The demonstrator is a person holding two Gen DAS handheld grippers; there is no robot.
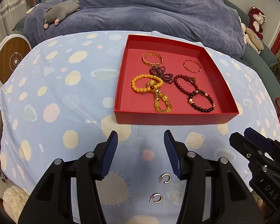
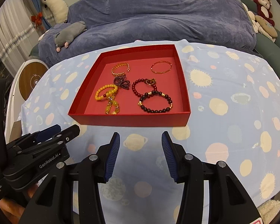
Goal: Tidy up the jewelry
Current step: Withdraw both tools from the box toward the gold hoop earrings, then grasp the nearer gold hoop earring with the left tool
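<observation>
A shallow red box [image 1: 173, 118] sits on the planet-print cloth and holds several bracelets. Among them are a yellow bead one [image 1: 134, 83], a thin gold bangle [image 1: 193, 72] and a dark bead one [image 1: 212, 105]. Two small gold hoop earrings [image 1: 165, 178] [image 1: 156, 198] lie on the cloth in front of the box, between the fingers of my left gripper [image 1: 141, 136] and behind its tips. That gripper is open, its pads touching nothing. My right gripper [image 2: 141, 136] is also open and empty, just short of the box's [image 2: 130, 120] front wall. The two grippers hover side by side.
Behind the table lies a bed under a blue blanket [image 1: 149, 13], with a grey plush toy [image 1: 61, 11] on it. A round white device with a wooden top [image 1: 13, 59] stands at the left. More plush toys [image 1: 255, 20] sit at the right.
</observation>
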